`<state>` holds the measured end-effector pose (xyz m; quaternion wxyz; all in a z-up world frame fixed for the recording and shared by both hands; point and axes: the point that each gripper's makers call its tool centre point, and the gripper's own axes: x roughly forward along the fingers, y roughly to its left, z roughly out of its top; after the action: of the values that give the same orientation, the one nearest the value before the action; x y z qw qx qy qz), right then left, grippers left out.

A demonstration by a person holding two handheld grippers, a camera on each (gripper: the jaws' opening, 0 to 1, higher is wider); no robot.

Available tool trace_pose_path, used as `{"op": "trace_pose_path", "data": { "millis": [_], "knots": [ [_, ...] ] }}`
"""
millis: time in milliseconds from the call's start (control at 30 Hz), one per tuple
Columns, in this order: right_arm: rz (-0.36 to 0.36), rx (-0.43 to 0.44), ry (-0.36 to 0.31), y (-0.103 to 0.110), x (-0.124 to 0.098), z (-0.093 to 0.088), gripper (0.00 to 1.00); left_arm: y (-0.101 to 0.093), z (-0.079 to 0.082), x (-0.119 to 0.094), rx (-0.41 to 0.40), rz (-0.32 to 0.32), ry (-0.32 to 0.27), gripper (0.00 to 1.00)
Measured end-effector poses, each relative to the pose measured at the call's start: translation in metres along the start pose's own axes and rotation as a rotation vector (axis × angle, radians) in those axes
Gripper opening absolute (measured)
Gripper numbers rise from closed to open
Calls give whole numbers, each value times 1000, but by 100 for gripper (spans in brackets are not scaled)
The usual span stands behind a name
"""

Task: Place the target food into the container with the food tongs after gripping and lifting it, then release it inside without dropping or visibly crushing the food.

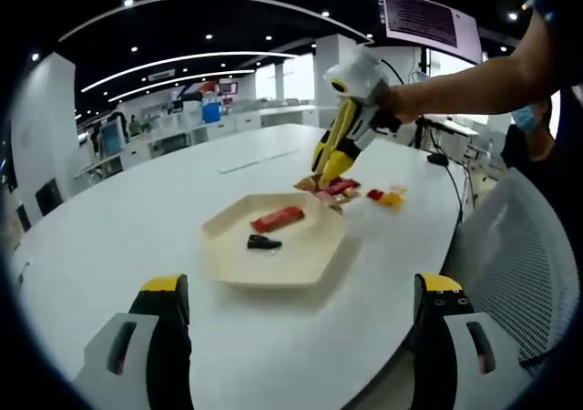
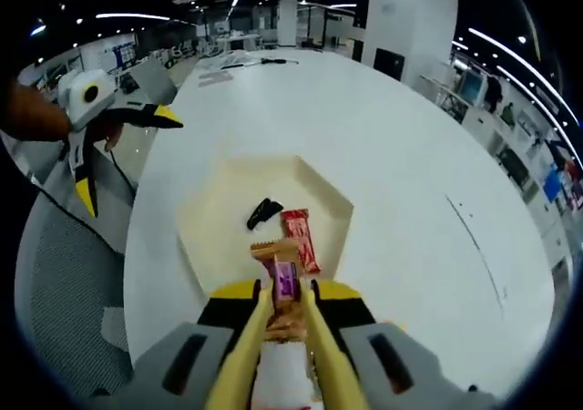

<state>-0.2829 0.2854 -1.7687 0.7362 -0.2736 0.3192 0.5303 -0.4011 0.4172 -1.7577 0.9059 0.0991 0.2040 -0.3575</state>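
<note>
Holding tongs [image 2: 287, 333] in my right gripper [image 2: 284, 312], with the jaws clamped narrow on the two yellow arms at the bottom centre of the right gripper view. The tong tips are pinched on a wrapped snack [image 2: 283, 282] with a purple-pink wrapper, seen just above the jaws. The snack sits at the near rim of the tray [image 2: 211, 211], at lower centre of the frame; whether it hangs above the table or touches it, I cannot tell.

The tray is a pale hexagon on the white table [image 2: 383, 155]. Inside it lie a red bar [image 2: 301, 240] and a small black piece [image 2: 263, 212], side by side but apart.

In the left gripper view my left gripper [image 1: 301, 323] stands wide, its two yellow-tipped jaws at lower left and lower right with nothing between them. The tray [image 1: 301, 260] lies at centre, with the red bar [image 1: 278, 218] above the black piece [image 1: 263, 242]. Beyond the tray's far right edge, my right gripper [image 1: 330, 168] points down into a small heap of snacks [image 1: 332, 189] on the table [image 1: 137, 219]. Two more bits, red [image 1: 374, 194] and yellow [image 1: 393, 197], lie just right of the heap.

In the right gripper view, my left gripper [image 2: 127, 150] appears at upper left, jaws spread. A mesh chair [image 1: 519, 273] fills the right edge of the left gripper view.
</note>
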Motion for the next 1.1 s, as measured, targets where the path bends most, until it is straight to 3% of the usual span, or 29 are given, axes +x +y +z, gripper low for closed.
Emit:
{"op": "trace_pose_path", "data": {
  "millis": [367,467,533,933,1100],
  "knots": [
    [38,-34,4,12,36,22,22,2,3,-1,-10,8,-13,99],
    [59,-29,-44,18,40,29,25,2,3,-1,-10,8,-16,99],
    [28,-50,-39,16,39,26,26,2,3,-1,-9,9,-19,99],
    [0,-39,-77,0,-6,6,26,2,5,-2,-16,7,-30,99],
    [-27,-32,-86,1,-39,-6,27,3,4,-2,-23,9,-25,99]
  ]
}}
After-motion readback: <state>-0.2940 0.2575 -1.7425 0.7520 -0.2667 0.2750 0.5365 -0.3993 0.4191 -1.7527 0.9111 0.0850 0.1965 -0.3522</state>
